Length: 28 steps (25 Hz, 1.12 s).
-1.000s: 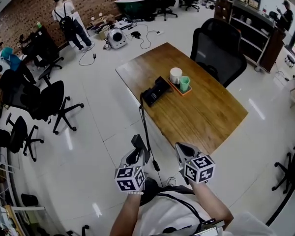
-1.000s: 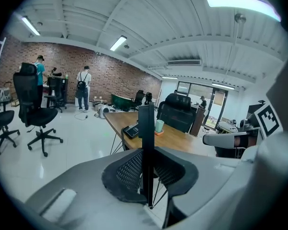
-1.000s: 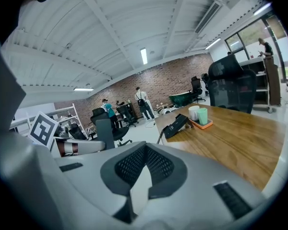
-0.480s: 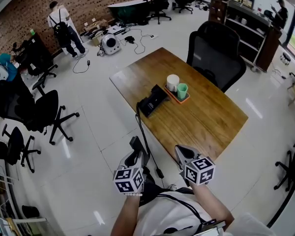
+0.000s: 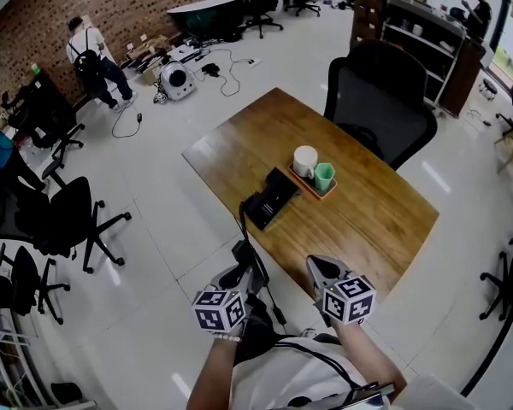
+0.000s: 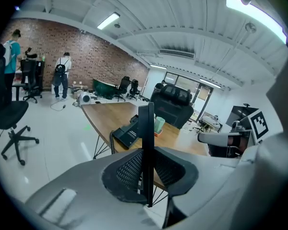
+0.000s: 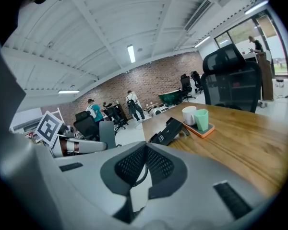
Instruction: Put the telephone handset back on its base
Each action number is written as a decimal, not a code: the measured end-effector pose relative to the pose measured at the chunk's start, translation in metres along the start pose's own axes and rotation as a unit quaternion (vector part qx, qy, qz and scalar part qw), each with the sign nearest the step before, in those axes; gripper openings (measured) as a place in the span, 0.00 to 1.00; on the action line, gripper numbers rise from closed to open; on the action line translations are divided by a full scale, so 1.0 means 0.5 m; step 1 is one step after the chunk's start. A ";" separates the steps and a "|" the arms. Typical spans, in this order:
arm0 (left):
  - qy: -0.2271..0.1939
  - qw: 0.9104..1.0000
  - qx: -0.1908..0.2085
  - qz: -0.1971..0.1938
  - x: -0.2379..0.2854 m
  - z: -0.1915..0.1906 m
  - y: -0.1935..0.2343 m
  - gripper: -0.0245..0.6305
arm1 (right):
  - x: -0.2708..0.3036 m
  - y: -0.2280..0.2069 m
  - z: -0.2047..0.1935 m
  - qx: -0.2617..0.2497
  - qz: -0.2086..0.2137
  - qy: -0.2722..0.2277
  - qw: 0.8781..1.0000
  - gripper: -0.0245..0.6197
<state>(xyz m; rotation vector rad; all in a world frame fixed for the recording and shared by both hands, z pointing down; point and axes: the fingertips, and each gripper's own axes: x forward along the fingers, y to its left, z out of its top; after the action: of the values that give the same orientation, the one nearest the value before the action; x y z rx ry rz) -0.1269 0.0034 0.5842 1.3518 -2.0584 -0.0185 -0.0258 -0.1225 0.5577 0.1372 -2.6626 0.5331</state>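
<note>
Left gripper clamps the handset; the base waits ahead, unreached. Right gripper is pinched together, empty.

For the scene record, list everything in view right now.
brown wooden table: 1, brown, mid-floor
black telephone base: 1, black, near the table's left edge
black telephone handset: 1, black, off the base, held in front of the table
black cord: 1, black, from base toward handset
orange tray: 1, orange, mid-table
white mug: 1, white, on tray
green cup: 1, green, on tray beside mug
black mesh office chair: 1, black, table's far side
black swivel chairs: several, black, left floor
person with a backpack: 1, white top, by brick wall
left gripper: 1, shut on handset
right gripper: 1, shut, empty
</note>
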 end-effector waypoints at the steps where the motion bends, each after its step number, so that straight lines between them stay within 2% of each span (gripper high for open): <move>1: 0.007 1.000 0.001 -0.004 0.010 0.006 0.014 0.14 | 0.013 -0.003 0.006 0.003 -0.005 0.002 1.000 0.04; 5: 0.033 0.999 0.011 -0.018 0.053 0.035 0.066 0.14 | 0.060 -0.017 0.027 0.015 -0.029 0.008 0.999 0.04; 10: 0.066 0.996 0.026 -0.055 0.109 0.068 0.118 0.14 | 0.118 -0.019 0.053 0.033 -0.063 0.007 0.997 0.04; 16: 0.112 0.985 0.051 -0.117 0.174 0.112 0.145 0.14 | 0.185 -0.028 0.096 0.048 -0.103 0.003 0.993 0.04; 21: 0.161 0.964 0.082 -0.193 0.238 0.132 0.168 0.14 | 0.231 -0.031 0.119 0.064 -0.142 -0.006 0.988 0.04; 28: 0.236 0.921 0.119 -0.285 0.330 0.135 0.196 0.14 | 0.242 -0.052 0.131 0.086 -0.195 -0.021 0.977 0.04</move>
<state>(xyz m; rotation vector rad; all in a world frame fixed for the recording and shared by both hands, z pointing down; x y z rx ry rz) -0.2822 -0.1092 0.6517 1.8536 -1.2498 0.2856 -0.1559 -0.1735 0.5624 0.7122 -2.5284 0.6306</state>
